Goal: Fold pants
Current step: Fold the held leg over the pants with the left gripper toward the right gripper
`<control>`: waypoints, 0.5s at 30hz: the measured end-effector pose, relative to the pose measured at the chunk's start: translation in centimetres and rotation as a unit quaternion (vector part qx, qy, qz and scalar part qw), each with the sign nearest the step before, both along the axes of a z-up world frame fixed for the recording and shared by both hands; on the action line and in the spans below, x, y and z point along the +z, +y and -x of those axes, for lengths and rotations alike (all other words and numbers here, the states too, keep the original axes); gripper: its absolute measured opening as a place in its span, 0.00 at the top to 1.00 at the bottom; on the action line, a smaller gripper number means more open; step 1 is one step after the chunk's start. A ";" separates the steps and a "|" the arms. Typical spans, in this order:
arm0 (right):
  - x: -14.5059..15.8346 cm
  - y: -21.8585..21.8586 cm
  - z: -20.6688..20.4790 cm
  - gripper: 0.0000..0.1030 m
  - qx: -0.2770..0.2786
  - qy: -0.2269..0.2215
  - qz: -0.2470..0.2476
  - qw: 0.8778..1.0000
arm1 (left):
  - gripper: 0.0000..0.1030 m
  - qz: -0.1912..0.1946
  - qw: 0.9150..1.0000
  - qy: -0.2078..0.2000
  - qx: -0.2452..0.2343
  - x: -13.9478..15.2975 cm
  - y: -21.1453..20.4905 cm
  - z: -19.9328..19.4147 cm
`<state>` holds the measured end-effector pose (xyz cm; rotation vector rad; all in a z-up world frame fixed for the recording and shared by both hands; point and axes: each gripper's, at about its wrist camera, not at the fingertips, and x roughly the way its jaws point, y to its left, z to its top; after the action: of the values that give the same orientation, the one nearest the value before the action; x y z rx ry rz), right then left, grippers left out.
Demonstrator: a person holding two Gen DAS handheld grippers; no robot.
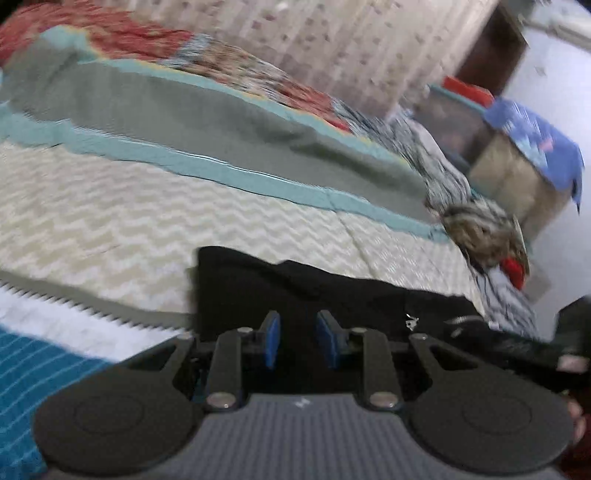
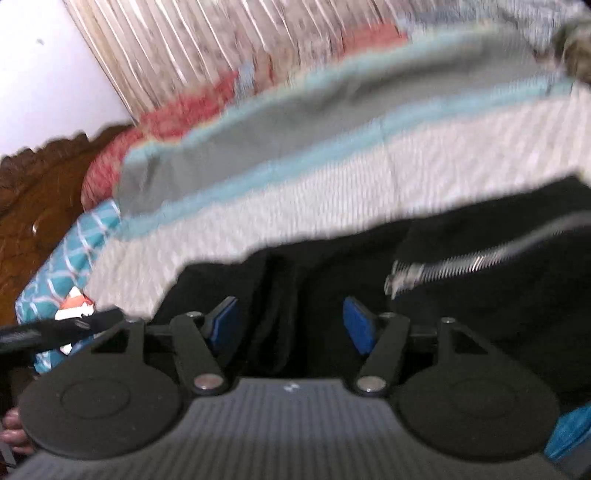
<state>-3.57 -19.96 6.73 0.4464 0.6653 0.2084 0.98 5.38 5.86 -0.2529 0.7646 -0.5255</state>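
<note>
Black pants [image 1: 332,291] lie across the cream zigzag bedspread [image 1: 147,221], and a silver zipper [image 2: 461,266] shows on them. My left gripper [image 1: 298,338] sits low over the pants' near edge with its blue pads a narrow gap apart. The gap is all dark cloth, so whether the pads pinch it is unclear. My right gripper [image 2: 290,325] hovers over the pants [image 2: 480,332] with its pads wide apart. A loose fold of black cloth runs between the pads without touching either. Both views are blurred.
Teal and grey bands [image 1: 221,122] of bedding lie beyond the pants, then a red patterned quilt [image 1: 122,33] and a curtain [image 1: 351,37]. A wooden headboard [image 2: 37,203] stands at the left. Boxes under a blue cloth [image 1: 535,140] stand beside the bed.
</note>
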 end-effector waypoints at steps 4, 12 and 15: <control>-1.1 1.0 -0.2 0.49 0.067 -0.011 -0.008 0.998 | 0.77 -0.040 0.999 0.018 -0.022 -1.6 -3.2 -1.3; -3.7 -2.0 -1.2 0.48 0.060 0.023 -0.055 0.996 | 0.77 -0.138 0.989 0.054 -0.014 -3.8 -5.6 -1.8; -1.5 -7.3 1.7 0.46 -0.028 -0.054 -0.049 0.997 | 0.76 -0.089 0.995 0.049 -0.011 -1.4 -5.1 -1.3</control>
<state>-5.24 -27.28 5.24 0.5446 0.5373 0.2106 2.33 0.31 4.47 -0.1045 0.9050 -0.4645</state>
